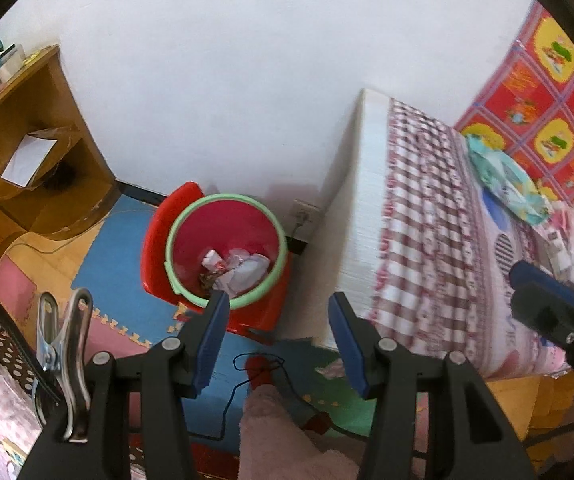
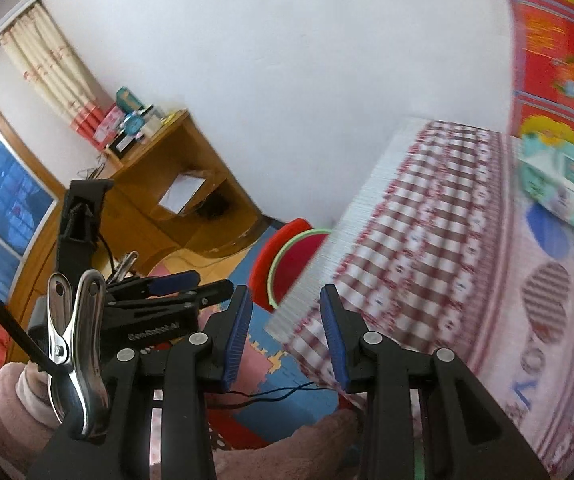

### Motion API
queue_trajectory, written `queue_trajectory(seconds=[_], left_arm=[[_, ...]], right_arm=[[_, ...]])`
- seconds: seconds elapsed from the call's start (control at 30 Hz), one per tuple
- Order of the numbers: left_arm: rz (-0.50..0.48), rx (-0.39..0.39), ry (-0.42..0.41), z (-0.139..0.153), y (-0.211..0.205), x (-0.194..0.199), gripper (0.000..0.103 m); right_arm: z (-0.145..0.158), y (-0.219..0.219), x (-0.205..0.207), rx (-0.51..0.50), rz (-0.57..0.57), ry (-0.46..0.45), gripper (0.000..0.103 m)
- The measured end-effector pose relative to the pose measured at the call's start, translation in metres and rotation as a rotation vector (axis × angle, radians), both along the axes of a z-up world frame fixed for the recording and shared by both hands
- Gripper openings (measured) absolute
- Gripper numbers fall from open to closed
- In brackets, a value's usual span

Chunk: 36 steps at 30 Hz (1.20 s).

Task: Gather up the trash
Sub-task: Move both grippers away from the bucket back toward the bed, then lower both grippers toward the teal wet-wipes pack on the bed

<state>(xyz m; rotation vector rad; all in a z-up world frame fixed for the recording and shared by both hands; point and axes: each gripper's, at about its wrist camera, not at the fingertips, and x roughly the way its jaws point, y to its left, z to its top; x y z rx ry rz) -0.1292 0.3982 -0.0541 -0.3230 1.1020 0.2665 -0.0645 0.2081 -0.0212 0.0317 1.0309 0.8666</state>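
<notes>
Both our claws, left gripper (image 1: 279, 300) & right gripper (image 2: 285, 294), gape empty; red bin (image 1: 226, 249) w/ crumpled paper (image 1: 239, 270) sits below.

Glossy plastic bin (image 1: 227, 248) holds crumpled paper (image 1: 239, 270); wooden shelf (image 1: 35, 144).

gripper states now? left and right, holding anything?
Left gripper: open, nothing between its pads.
Right gripper: open, nothing between its pads.

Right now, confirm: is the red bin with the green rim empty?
No: the red bin holds crumpled white paper scraps at its bottom, seen in the left wrist view.
</notes>
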Motion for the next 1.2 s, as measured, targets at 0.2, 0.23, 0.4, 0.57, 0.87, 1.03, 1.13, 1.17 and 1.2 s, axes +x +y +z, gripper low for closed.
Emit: queue_trajectory(seconds=[0.2, 0.23, 0.4, 0.57, 0.87, 1.03, 1.13, 1.17, 1.2], left_arm=[[-0.043, 0.008, -0.021, 0.014, -0.038, 0.001, 0.054], [-0.057, 0.018, -0.022, 0.016, -0.047, 0.002, 0.054], [-0.125, 0.044, -0.032, 0.026, -0.085, 0.002, 0.054], [-0.188, 0.049, -0.048, 0.033, -0.125, 0.009, 0.054], [-0.29, 0.033, -0.055, 0.041, -0.18, 0.03, 0.054], [-0.366, 0.037, -0.05, 0.042, -0.204, 0.046, 0.054], [-0.397, 0.038, -0.052, 0.042, -0.214, 0.058, 0.054], [-0.403, 0.037, -0.054, 0.042, -0.216, 0.062, 0.054], [-0.41, 0.034, -0.057, 0.042, -0.218, 0.067, 0.054]], right_arm=[[0.011, -0.052, -0.005, 0.016, -0.096, -0.022, 0.036], [0.014, -0.062, -0.006, 0.021, -0.114, -0.026, 0.036], [0.027, -0.102, -0.009, 0.042, -0.195, -0.049, 0.036], [0.038, -0.141, -0.014, 0.041, -0.255, -0.076, 0.036], [0.042, -0.196, -0.018, 0.038, -0.375, -0.075, 0.037], [0.038, -0.219, -0.012, 0.043, -0.454, -0.057, 0.037], [0.035, -0.23, -0.005, 0.033, -0.496, -0.052, 0.037], [0.034, -0.233, -0.002, 0.028, -0.508, -0.049, 0.037], [0.032, -0.236, 0.0, 0.023, -0.518, -0.047, 0.037]])
